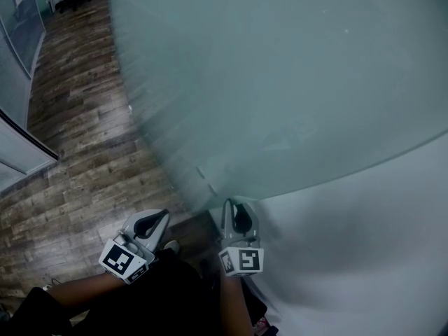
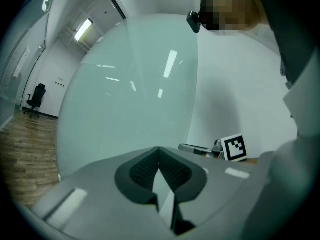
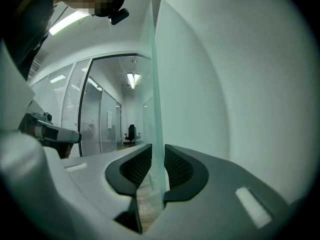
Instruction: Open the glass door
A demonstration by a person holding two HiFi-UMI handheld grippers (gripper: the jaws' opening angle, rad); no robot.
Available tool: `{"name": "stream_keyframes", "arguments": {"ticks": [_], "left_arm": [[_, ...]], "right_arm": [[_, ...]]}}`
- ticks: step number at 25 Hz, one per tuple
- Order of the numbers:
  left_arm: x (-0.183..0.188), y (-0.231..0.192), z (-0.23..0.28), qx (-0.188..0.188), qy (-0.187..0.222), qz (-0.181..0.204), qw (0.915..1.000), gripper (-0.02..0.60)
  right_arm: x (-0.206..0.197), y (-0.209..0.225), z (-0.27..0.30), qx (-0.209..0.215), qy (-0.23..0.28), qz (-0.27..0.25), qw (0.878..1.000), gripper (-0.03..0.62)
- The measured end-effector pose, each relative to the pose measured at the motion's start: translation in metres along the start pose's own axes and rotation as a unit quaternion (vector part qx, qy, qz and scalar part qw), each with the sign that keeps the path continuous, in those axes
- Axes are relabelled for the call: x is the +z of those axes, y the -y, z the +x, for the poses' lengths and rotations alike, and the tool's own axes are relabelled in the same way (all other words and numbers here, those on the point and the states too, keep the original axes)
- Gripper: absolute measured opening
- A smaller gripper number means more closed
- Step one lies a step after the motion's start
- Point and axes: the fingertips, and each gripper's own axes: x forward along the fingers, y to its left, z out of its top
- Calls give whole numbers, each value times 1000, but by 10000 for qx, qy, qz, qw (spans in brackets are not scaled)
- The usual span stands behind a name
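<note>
My right gripper (image 3: 157,148) has the free edge of the glass door (image 1: 280,82) between its jaws, one ribbed pad (image 3: 136,165) against each face of the pane, so it is clamped on the glass low down. That edge stands right beside the white wall (image 1: 378,229), which fills everything to my right. My left gripper (image 2: 159,150) is closed, its tips meeting with nothing between them. It hangs in the air to the left of the right one, apart from the frosted pane that rises in front of it. Past the door edge a corridor runs on over the wooden floor (image 1: 77,152), with glass partitions (image 1: 17,26) along its left side and an office chair (image 3: 130,132) at the far end. Ceiling lights (image 3: 132,78) shine above it.
</note>
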Motion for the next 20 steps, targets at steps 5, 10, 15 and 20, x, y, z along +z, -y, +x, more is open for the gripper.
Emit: {"name": "stream_keyframes", "arguments": {"ticks": [5,10,15,20], "left_arm": [[-6,-6,-19,234,-108,-117,9996,-2],[0,-18,-31,314,12,-137,9994,-1],[13,-30,-51,382,183,-141,9990,0],[39,-52,-85,739,377,-53,9965,-2]], "right_arm": [[11,3,-14,-241,30,-151,9996,87],[24,-3,-27,-404,154,-248,9988,86],[39,-21,-35,-448,196,-472,9977,74],[61,-54,-25,-164,209,-432,9987,36]]}}
